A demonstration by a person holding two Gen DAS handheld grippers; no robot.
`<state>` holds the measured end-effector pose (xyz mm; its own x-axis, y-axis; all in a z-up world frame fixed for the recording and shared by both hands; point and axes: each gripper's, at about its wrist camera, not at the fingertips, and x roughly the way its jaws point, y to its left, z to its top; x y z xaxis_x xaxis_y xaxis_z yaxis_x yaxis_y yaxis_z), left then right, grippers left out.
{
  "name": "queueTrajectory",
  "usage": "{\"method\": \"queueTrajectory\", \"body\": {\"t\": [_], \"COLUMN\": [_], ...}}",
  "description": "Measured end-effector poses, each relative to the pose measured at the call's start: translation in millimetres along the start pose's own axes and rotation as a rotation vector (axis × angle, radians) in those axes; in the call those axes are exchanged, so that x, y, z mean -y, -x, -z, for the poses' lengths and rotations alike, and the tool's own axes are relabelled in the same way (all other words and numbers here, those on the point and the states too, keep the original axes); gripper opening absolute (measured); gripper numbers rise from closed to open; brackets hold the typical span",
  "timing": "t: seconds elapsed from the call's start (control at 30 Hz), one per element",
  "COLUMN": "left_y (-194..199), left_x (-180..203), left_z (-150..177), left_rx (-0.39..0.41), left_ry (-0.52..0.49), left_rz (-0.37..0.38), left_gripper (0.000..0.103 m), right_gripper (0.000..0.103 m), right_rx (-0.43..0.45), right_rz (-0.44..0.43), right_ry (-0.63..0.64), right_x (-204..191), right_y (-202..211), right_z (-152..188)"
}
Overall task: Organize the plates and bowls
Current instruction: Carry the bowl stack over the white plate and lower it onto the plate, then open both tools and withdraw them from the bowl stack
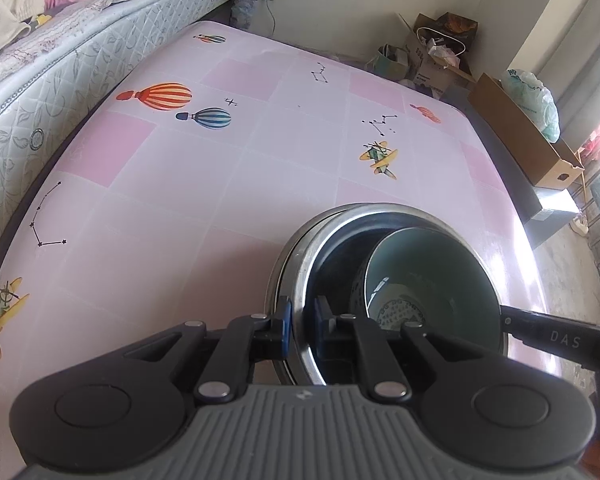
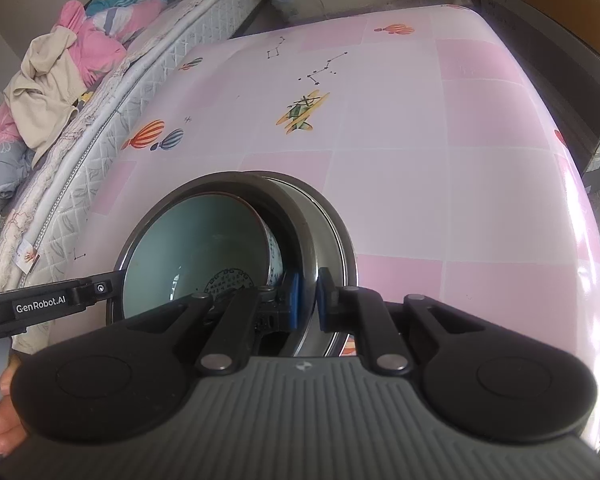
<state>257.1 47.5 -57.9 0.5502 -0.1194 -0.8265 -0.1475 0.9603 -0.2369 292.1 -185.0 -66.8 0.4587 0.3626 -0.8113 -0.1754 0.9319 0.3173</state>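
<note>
A steel bowl [image 1: 300,264] sits near the table's front, with a pale green ceramic bowl [image 1: 440,276] tilted inside it. My left gripper [image 1: 303,322] is shut on the steel bowl's left rim, one blue pad outside and one inside. In the right wrist view the steel bowl [image 2: 324,232] shows its outer wall, and the green bowl [image 2: 204,248] leans within. My right gripper [image 2: 309,300] is shut on the opposite rim. Each gripper's arm shows in the other's view. The steel bowl's base is hidden.
The table [image 1: 260,160] wears a pink checked cloth printed with balloons and planes. A mattress [image 1: 60,80] with heaped bedding runs along its left side. Cardboard boxes [image 1: 520,136] and bags stand past the far right corner. A hand [image 2: 0,424] holds the left gripper's handle.
</note>
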Motion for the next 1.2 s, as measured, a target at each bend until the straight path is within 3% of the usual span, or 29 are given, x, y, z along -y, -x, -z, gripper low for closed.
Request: {"method": "queueTrajectory", "body": {"t": [0.27,0.3,0.37,0.5,0.6,0.67,0.7,0.73,0.9,1.2], "left_y": [26.3,31.3,41.1,62.0,80.7,93.7,100.0,104.5,117.6,122.0], "left_x": [7.7,8.7,9.9,9.8,9.2,9.2,9.1,8.8,4.2,-6.1], "left_z": [3.6,4.6,6.7,13.0,22.1,31.1,36.1,40.8,65.7,97.0], "left_rx": [0.08,0.095,0.124,0.183,0.228,0.265,0.281,0.291,0.267,0.249], "left_ry": [-0.057,-0.066,-0.08,-0.101,-0.126,-0.156,-0.168,-0.177,-0.208,-0.182], "left_rz": [0.027,0.028,0.021,-0.005,-0.031,-0.061,-0.079,-0.094,-0.114,-0.198], "left_gripper": [0.03,0.033,0.05,0.064,0.084,0.096,0.099,0.103,0.103,0.103], "right_gripper": [0.016,0.02,0.027,0.049,0.056,0.072,0.085,0.088,0.102,0.102], "right_rx": [0.023,0.033,0.063,0.126,0.195,0.254,0.279,0.3,0.377,0.367], "right_rz": [0.027,0.037,0.04,-0.006,-0.004,0.004,0.01,0.013,0.026,0.231], "right_ry": [0.023,0.028,0.03,-0.013,-0.034,-0.055,-0.061,-0.061,-0.017,0.036], "right_x": [-3.8,-4.3,-3.8,4.2,4.1,1.4,-1.1,-4.4,-26.5,-53.6], "right_y": [10.0,13.8,23.8,51.4,78.0,98.2,106.7,114.7,146.4,152.8], "right_z": [-1.2,-0.1,2.6,12.2,26.0,40.0,47.1,54.5,100.0,152.5]}}
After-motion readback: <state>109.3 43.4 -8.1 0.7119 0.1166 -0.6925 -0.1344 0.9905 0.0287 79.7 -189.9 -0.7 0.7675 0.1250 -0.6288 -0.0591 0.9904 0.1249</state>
